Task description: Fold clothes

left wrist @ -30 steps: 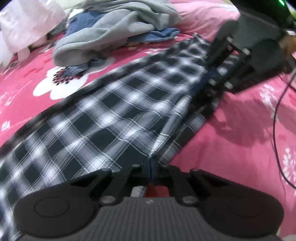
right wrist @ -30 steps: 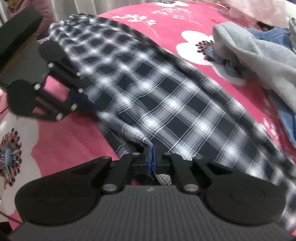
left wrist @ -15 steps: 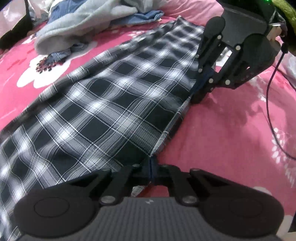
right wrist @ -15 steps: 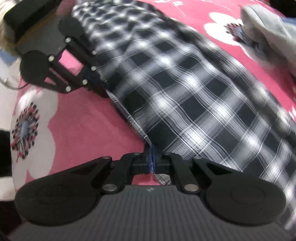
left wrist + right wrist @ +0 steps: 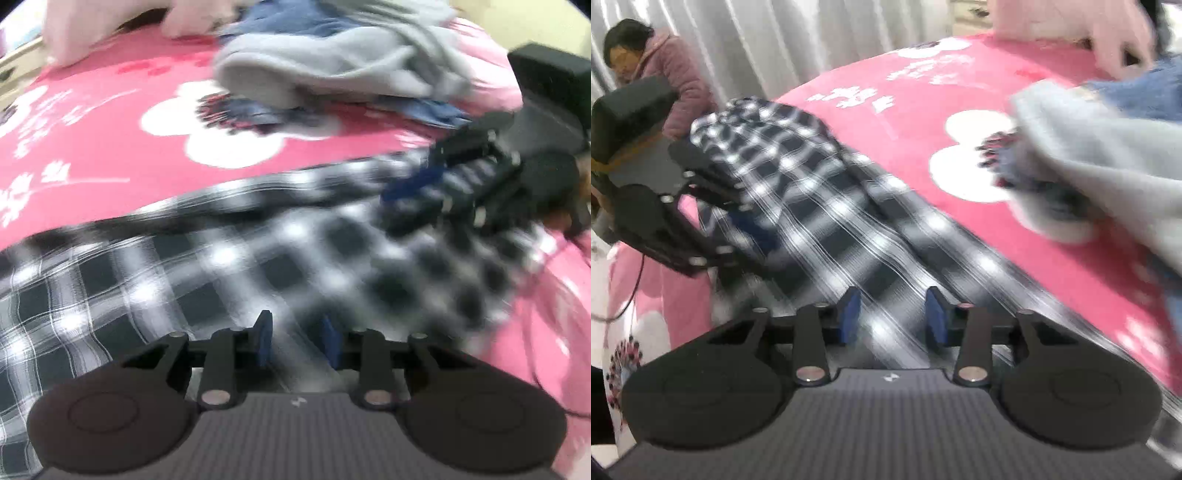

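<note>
Both grippers' fingers (image 5: 264,334) have released the flat plaid garment (image 5: 155,280).

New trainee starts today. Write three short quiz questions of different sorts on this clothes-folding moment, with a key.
1. True or false: the left gripper is clamped on the plaid garment.
2. Which lies nearest the white flower print on the pink bedspread?
A. a green towel
B. the grey garment
C. a pair of shoes
3. Fill the gap: the blue pads of the right gripper stand ____, with plaid cloth showing in the gap.

Key
1. False: its jaws have just been opening, the pads stand apart and the cloth lies loose beneath them.
2. B: its edge overlaps the flower.
3. Apart: these jaws have also just been opening and pinch nothing.
</note>
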`<state>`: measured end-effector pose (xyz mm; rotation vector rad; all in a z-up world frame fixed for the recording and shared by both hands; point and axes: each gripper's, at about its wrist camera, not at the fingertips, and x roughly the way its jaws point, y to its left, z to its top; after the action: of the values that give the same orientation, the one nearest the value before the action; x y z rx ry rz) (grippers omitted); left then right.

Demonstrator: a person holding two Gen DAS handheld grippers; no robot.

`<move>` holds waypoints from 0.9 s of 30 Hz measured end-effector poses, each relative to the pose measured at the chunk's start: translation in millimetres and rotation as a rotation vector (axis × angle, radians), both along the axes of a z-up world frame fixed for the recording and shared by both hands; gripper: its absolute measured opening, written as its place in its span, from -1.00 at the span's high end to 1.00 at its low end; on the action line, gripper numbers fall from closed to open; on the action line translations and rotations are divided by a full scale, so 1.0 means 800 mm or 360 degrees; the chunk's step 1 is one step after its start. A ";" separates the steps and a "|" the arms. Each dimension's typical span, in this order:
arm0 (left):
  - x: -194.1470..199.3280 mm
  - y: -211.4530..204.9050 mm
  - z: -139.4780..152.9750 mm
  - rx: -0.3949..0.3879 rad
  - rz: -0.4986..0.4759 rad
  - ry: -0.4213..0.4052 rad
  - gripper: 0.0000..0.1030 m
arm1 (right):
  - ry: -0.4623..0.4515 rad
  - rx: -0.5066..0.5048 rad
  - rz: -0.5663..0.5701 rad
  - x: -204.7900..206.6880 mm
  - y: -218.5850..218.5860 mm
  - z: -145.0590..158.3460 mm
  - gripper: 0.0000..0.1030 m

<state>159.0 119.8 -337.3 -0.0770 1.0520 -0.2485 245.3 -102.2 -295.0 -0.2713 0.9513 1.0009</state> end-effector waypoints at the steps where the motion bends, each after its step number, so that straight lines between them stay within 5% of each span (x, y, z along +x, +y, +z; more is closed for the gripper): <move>1: 0.003 0.003 -0.006 -0.0008 0.0013 0.0018 0.47 | 0.0001 -0.0035 -0.0007 0.011 0.009 -0.014 0.43; 3: 0.005 0.005 -0.014 -0.0008 0.0012 0.0035 0.47 | 0.0004 -0.0106 -0.0024 0.032 0.025 -0.043 0.62; 5: -0.002 0.004 -0.013 0.0013 -0.0026 0.0027 0.47 | 0.0031 0.0015 -0.0288 0.072 0.006 -0.044 0.87; 9: -0.002 0.006 -0.011 -0.0009 -0.0054 0.0056 0.47 | -0.0003 0.0225 -0.0729 0.113 -0.042 -0.024 0.77; 18: 0.017 -0.011 0.007 -0.0063 -0.0082 0.0012 0.46 | 0.0187 0.0070 -0.0803 -0.003 -0.125 -0.009 0.75; 22: 0.020 -0.054 0.016 -0.0065 -0.0243 -0.0011 0.43 | 0.0106 -0.0070 -0.1260 -0.026 -0.222 -0.007 0.46; 27: 0.006 -0.148 0.018 -0.0148 -0.0568 -0.0031 0.28 | 0.0021 -0.0253 -0.1741 -0.034 -0.324 -0.008 0.42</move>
<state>163.6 1.3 -323.2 0.0301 1.0310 -0.6203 218.1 -361.2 -301.3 0.1384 0.9944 -0.0764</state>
